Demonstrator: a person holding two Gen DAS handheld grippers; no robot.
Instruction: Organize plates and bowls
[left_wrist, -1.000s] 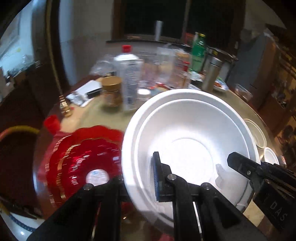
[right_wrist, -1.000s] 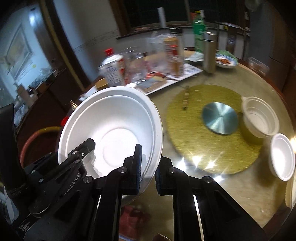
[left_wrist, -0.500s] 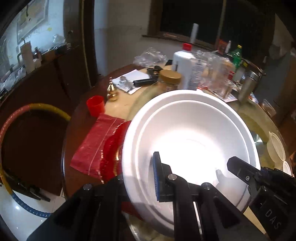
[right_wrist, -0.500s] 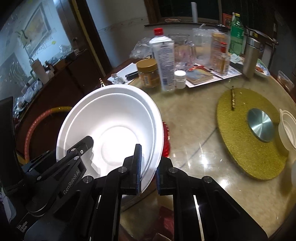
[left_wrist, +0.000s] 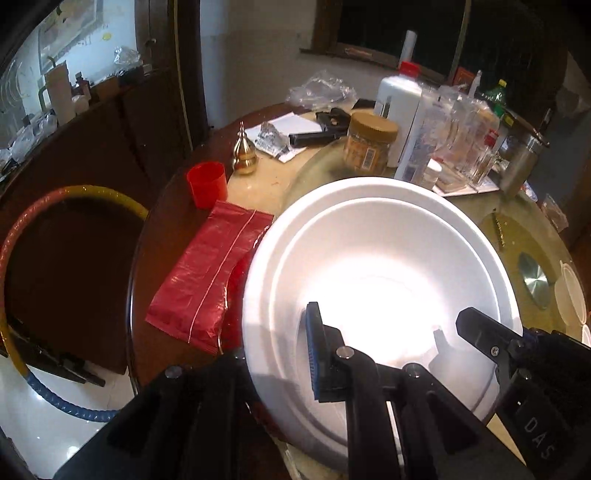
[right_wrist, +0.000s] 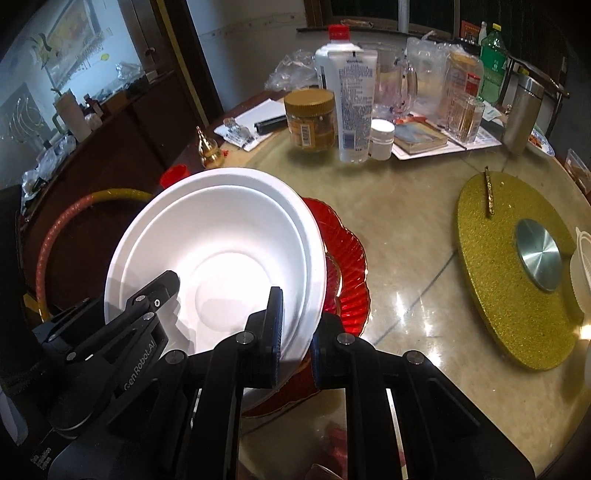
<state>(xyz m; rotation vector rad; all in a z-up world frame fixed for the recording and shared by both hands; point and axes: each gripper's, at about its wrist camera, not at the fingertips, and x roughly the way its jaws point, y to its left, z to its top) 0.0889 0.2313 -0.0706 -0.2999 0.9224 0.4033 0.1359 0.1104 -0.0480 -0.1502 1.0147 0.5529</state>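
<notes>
The round glass-topped table (right_wrist: 406, 236) spreads ahead of both grippers, its far side crowded. On it, ahead and to the right of the right gripper (right_wrist: 295, 332), lies a gold glitter turntable (right_wrist: 491, 295) with a steel disc at its centre. The white plates (right_wrist: 218, 258), apparently two nested, are held between the two tools above the red plate (right_wrist: 351, 280), which rests on the table just beyond the right gripper's tips. The right gripper is nearly closed, pinching the plates' near right rim between its blue-padded fingers. The left gripper (left_wrist: 277, 354) likewise clamps the opposite rim, one pad inside the dish and the other finger behind it. A red plastic packet (left_wrist: 210, 277) lies to the left of the left gripper, a red cup (left_wrist: 206, 181) beyond it. Far ahead stand a white bottle (right_wrist: 351, 96) with small, unreadable print and a gold-lidded jar (right_wrist: 310, 120) bearing a barcode. The left tool reads "GenRobot.AI" in the right view; "DAS" shows on the right tool in the left view.
</notes>
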